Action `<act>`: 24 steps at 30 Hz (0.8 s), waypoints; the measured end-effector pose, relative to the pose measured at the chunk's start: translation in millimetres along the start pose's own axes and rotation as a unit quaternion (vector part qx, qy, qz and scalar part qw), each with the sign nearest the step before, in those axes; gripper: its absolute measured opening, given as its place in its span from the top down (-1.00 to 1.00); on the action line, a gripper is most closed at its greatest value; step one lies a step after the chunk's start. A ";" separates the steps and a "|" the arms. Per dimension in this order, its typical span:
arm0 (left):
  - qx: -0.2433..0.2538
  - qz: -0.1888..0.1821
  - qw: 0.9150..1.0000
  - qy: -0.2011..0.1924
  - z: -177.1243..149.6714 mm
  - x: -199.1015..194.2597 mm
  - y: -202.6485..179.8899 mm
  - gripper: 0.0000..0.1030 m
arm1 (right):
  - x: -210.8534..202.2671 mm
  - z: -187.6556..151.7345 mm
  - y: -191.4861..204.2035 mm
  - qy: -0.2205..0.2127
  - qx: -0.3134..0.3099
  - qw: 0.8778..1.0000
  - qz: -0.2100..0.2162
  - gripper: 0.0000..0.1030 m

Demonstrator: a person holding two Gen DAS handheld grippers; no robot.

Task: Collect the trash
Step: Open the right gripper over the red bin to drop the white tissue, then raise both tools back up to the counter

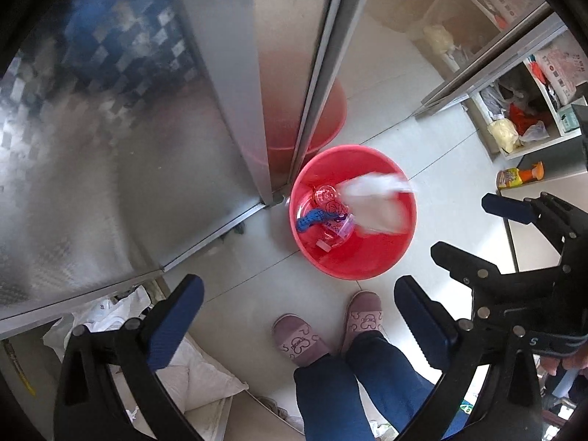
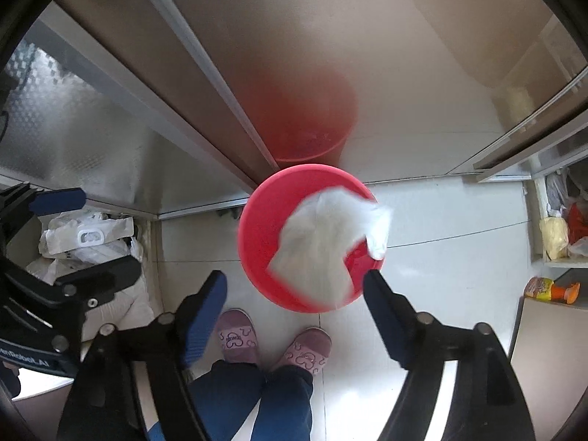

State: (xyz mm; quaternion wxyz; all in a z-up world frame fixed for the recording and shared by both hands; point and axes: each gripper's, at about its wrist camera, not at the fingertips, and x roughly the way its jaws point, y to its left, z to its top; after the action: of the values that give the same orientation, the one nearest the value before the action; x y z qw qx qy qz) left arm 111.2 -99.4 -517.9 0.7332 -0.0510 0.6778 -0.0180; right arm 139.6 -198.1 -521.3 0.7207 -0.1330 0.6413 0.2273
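Note:
A red bucket (image 1: 371, 257) stands on the tiled floor by the corner of a steel cabinet; it also shows in the right wrist view (image 2: 264, 220). A blurred white plastic bag (image 2: 323, 246) is in the air over its mouth, free of both grippers; it shows in the left wrist view too (image 1: 375, 202). Inside the bucket lie a clear cup with red print (image 1: 330, 202) and a blue wrapper (image 1: 308, 220). My left gripper (image 1: 297, 316) is open and empty above the floor. My right gripper (image 2: 294, 294) is open and empty just above the bucket.
A steel cabinet (image 1: 128, 147) stands at the left. The person's pink slippers (image 1: 301, 341) are below the bucket. White bags and packaging (image 2: 88, 239) lie at the left. A shelf with bags (image 1: 514, 121) and an orange bottle (image 1: 518, 176) are at the right.

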 end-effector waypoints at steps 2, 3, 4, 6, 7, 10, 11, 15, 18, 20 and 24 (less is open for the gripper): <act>0.003 0.002 1.000 -0.002 -2.5 -3.8 -2.1 -1.00 | -3.2 -0.6 -0.6 0.001 0.000 1.000 0.000 -0.55; 0.003 0.003 1.000 -0.003 -4.0 -6.4 -3.8 -1.00 | -6.3 -1.5 -0.9 0.000 0.000 1.000 0.000 -0.56; 0.004 0.005 1.000 -0.004 -6.1 -9.7 -3.1 -1.00 | -10.7 -2.5 -1.1 -0.002 -0.002 1.000 -0.002 -0.58; 0.003 0.004 1.000 -0.007 -10.3 -19.7 -3.0 -1.00 | -22.4 -4.5 -1.6 -0.005 -0.006 1.000 -0.001 -0.64; 0.001 0.002 1.000 -0.011 -12.6 -27.6 -3.2 -1.00 | -29.4 -5.8 -1.3 -0.008 -0.007 1.000 -0.001 -0.69; -0.002 -0.002 1.000 -0.023 -18.2 -57.8 -5.7 -1.00 | -58.3 -8.9 -2.1 -0.015 -0.006 1.000 0.004 -0.71; -0.004 -0.002 1.000 -0.027 -19.7 -70.0 -6.3 -1.00 | -71.3 -9.9 -3.4 -0.017 -0.005 1.000 0.005 -0.72; -0.014 -0.013 0.998 -0.054 -24.0 -133.2 -12.4 -1.00 | -130.0 -13.3 -1.9 -0.034 0.003 0.999 0.002 -0.90; -0.015 -0.007 0.997 -0.079 -24.8 -190.1 -18.1 -1.00 | -179.0 -12.3 3.2 -0.049 0.004 0.999 -0.003 -0.99; -0.012 -0.001 0.996 -0.094 -24.9 -224.6 -22.3 -1.00 | -215.3 -11.4 6.6 -0.065 0.007 0.998 0.000 -0.99; -0.015 0.010 0.992 -0.126 -26.7 -292.5 -26.6 -1.00 | -285.9 -7.2 20.7 -0.105 -0.007 0.994 -0.003 -0.99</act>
State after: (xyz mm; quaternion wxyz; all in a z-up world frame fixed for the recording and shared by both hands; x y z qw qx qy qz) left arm 62.1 -99.2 -227.0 0.8122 -0.0574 0.5806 0.0057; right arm 101.9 -228.6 -238.7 0.7836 -0.1151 0.5604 0.2422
